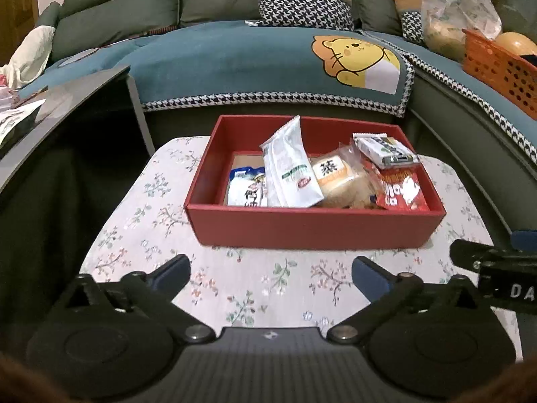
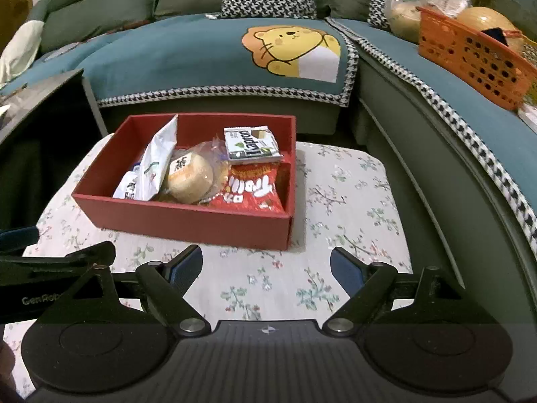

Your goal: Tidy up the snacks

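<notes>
Snacks sit packed in a red box (image 1: 312, 228) that rests on a floral-covered table (image 1: 161, 208), close to the table's far edge and in front of a sofa with a teal cover (image 1: 235, 57) bearing a cartoon lion. Inside the box, a tall white packet (image 1: 288, 168) leans upright left of centre, with a blue-and-white packet (image 1: 245, 188) lying beside it on the left. A wrapped round bun (image 1: 335, 178) sits in the middle, a red snack bag (image 1: 402, 189) fills the right end, and a small white packet (image 1: 386, 149) lies on top of that bag. Both grippers hang over the bare cloth on the near side of the box, apart from it. The left gripper (image 1: 272, 273) has its jaws spread wide with nothing between them. The right gripper (image 2: 266, 268) is likewise spread and empty. An orange basket (image 2: 470, 57) stands on the sofa at right.
</notes>
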{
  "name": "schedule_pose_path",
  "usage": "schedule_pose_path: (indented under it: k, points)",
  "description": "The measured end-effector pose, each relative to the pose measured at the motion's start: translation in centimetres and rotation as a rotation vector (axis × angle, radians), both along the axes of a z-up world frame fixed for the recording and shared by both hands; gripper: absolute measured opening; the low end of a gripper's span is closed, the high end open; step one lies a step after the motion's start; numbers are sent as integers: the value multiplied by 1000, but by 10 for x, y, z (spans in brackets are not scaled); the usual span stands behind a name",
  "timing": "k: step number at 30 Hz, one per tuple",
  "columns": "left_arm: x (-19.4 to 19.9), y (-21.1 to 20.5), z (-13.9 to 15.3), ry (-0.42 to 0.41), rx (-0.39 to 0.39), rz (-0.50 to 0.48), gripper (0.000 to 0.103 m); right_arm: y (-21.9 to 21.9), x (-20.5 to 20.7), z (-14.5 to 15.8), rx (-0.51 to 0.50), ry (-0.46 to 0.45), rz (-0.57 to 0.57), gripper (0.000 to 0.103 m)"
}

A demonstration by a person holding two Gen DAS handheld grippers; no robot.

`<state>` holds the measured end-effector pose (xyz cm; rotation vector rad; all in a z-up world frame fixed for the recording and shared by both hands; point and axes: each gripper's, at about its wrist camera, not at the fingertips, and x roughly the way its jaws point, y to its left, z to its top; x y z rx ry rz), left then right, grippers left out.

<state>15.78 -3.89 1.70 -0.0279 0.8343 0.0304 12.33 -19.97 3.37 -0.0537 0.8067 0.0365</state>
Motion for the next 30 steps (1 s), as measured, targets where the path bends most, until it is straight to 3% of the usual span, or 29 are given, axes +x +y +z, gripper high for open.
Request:
schedule_pose_path:
  k: [13, 20, 30]
  points:
    - [-39, 2, -2, 6, 5, -8, 103, 4, -40, -9, -3, 18, 6, 88]
    - [-55, -3, -1, 15, 86, -18, 103, 9, -60, -9, -1, 15, 13, 88]
    - [-75, -2, 2, 12, 47, -43, 103, 12, -80, -8, 11, 6, 10, 89]
